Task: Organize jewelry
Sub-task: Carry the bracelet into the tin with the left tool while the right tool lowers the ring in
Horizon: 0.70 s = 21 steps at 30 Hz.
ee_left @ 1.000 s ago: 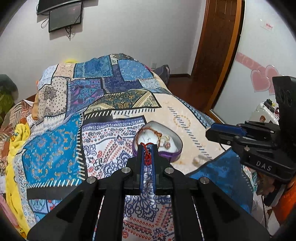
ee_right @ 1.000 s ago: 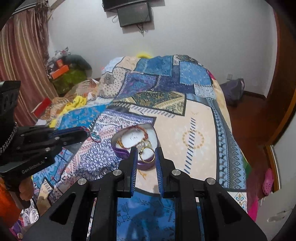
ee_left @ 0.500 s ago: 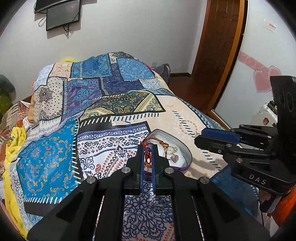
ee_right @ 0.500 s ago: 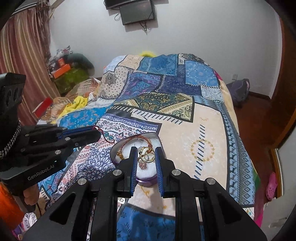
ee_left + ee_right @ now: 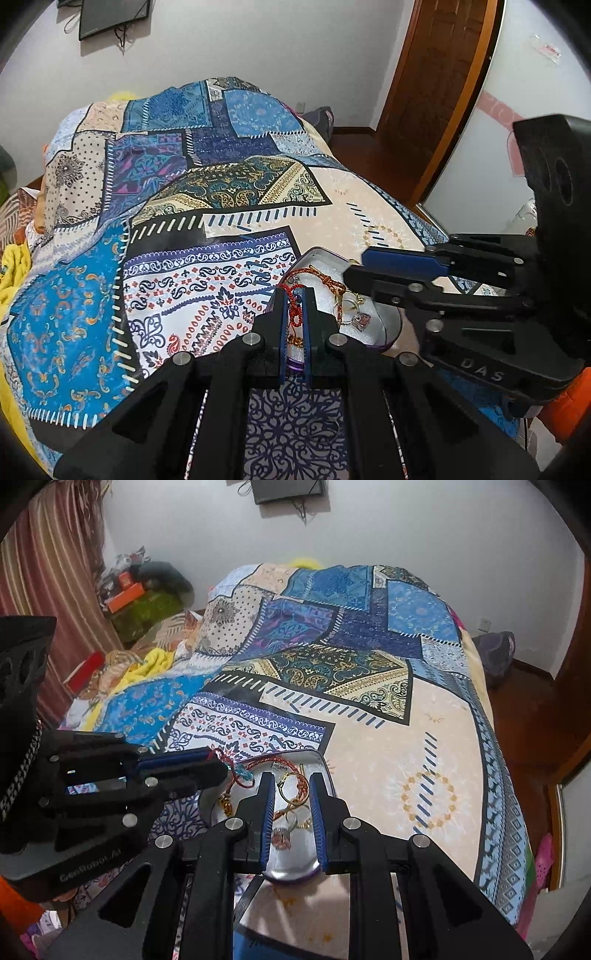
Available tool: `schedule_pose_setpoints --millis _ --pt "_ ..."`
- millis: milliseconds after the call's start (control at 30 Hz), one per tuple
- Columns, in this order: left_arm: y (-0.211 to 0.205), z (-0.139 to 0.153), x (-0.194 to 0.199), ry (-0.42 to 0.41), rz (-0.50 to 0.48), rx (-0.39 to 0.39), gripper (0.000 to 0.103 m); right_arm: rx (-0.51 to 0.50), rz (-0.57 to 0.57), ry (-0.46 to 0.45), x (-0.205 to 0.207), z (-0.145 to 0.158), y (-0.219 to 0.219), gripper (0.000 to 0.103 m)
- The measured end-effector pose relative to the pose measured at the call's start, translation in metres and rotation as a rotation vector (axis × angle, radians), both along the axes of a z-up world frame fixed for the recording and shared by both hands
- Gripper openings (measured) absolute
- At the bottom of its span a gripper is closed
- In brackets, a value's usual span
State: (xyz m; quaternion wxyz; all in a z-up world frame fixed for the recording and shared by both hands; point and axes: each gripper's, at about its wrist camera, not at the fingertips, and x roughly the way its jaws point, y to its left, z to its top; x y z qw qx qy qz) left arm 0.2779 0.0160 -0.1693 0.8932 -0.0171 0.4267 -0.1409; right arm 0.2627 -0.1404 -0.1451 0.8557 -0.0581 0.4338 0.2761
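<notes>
A heart-shaped purple tin (image 5: 391, 325) with a white lining lies on the patchwork bedspread (image 5: 207, 229); it also shows in the right wrist view (image 5: 325, 768). It holds a braided bracelet (image 5: 291, 766) and a ring with a stone (image 5: 360, 319). My left gripper (image 5: 294, 295) is shut on a red cord bracelet (image 5: 293, 308) over the tin's left edge. My right gripper (image 5: 291, 782) hovers over the tin; a gold hoop ring (image 5: 291, 788) sits between its fingers, touching the left one, with a gap at the right one.
The bed fills most of both views. A wooden door (image 5: 436, 92) and floor are to the right. Clutter, boxes (image 5: 125, 590) and a striped curtain (image 5: 48, 590) stand left of the bed. A dark screen (image 5: 288, 489) hangs on the far wall.
Both grippers have moved forward and down over the tin. My right gripper's fingers have spread wider around the gold hoop. My left gripper still holds the red cord.
</notes>
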Motion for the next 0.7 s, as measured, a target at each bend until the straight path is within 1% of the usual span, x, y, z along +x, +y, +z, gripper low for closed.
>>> schedule_pose_setpoints --millis 333,567,700 --pt "-0.001 -0.008 0.005 0.031 -0.018 -0.007 0.006 -0.015 0.024 0.067 0.018 -0.016 0.003 0.017" --pt "0.001 -0.014 0.007 0.047 -0.013 -0.008 0.006 -0.043 0.042 0.077 0.018 -0.019 0.005 0.017" --pt "0.0 -0.014 0.006 0.048 -0.017 -0.001 0.006 -0.039 0.052 0.119 0.02 -0.022 0.005 0.017"
